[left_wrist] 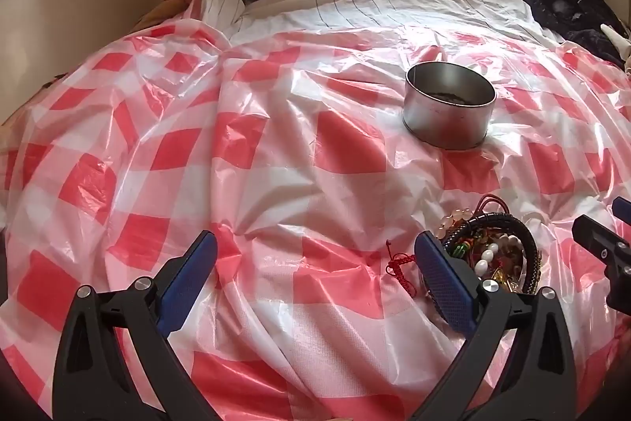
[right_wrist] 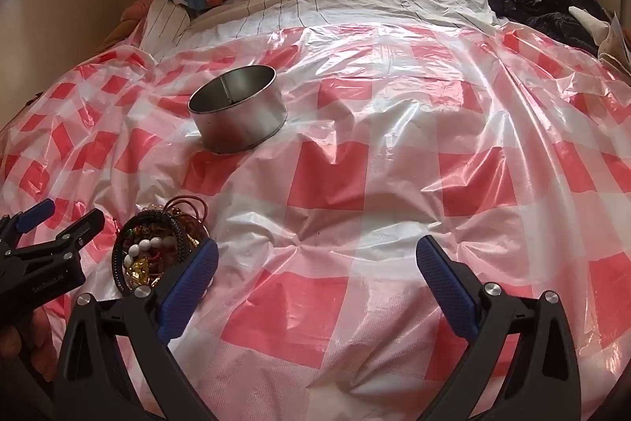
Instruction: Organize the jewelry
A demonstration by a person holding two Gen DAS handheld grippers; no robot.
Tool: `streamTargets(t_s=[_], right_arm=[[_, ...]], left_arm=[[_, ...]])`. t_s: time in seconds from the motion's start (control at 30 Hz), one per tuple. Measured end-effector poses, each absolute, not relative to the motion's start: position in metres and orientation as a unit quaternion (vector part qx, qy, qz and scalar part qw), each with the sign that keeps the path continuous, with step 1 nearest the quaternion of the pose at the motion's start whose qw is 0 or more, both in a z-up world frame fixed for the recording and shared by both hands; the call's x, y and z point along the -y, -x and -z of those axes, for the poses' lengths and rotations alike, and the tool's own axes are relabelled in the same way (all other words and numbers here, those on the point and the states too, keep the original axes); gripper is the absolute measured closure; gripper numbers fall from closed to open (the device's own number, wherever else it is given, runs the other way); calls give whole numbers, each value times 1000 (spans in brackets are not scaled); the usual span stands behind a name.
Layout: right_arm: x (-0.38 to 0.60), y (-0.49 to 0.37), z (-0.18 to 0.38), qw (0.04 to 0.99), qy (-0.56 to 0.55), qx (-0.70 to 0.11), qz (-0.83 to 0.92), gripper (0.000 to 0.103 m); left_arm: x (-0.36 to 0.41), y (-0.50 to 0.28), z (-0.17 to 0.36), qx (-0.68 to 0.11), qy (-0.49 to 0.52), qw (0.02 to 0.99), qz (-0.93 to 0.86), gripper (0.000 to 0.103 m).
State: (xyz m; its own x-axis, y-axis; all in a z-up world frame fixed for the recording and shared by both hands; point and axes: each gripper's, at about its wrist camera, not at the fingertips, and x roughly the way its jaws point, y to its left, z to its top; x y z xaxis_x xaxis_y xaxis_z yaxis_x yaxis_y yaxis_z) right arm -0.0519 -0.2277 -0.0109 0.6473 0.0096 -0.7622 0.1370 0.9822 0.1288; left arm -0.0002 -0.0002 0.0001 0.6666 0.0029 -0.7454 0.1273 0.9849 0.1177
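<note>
**Jewelry pile waiting on the bed**

Both the left gripper [left_wrist: 315,259] and right gripper [right_wrist: 317,263] are hanging with jaws spread wide, pinching nothing. The jewelry pile [left_wrist: 493,251] is lying lower right on the checked plastic sheet [left_wrist: 276,145], well apart from the round metal tin [left_wrist: 449,105].

Faint embossed lettering on left hand-held gripper [right_wrist: 39,219] body (too blurred to read); nothing else legible.

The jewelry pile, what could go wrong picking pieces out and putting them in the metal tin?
The jewelry pile is tangled, so pulling one bracelet may drag others along. The checkered plastic sheet is loose and wrinkled, so a pad could snag it. The round tin sits tilted on the soft bedding and might tip if bumped.
</note>
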Motion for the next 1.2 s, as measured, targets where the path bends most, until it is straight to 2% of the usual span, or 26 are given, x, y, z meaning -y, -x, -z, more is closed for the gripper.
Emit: streamTargets(t_s=[0.2, 1.2], right_arm=[[221, 62, 8, 911, -78, -404, 35, 6], [218, 56, 14, 907, -79, -413, 13, 6]], left_arm=[[6, 4, 5, -394, -109, 912, 19, 7], [-3, -4, 13, -421, -89, 903, 14, 6]])
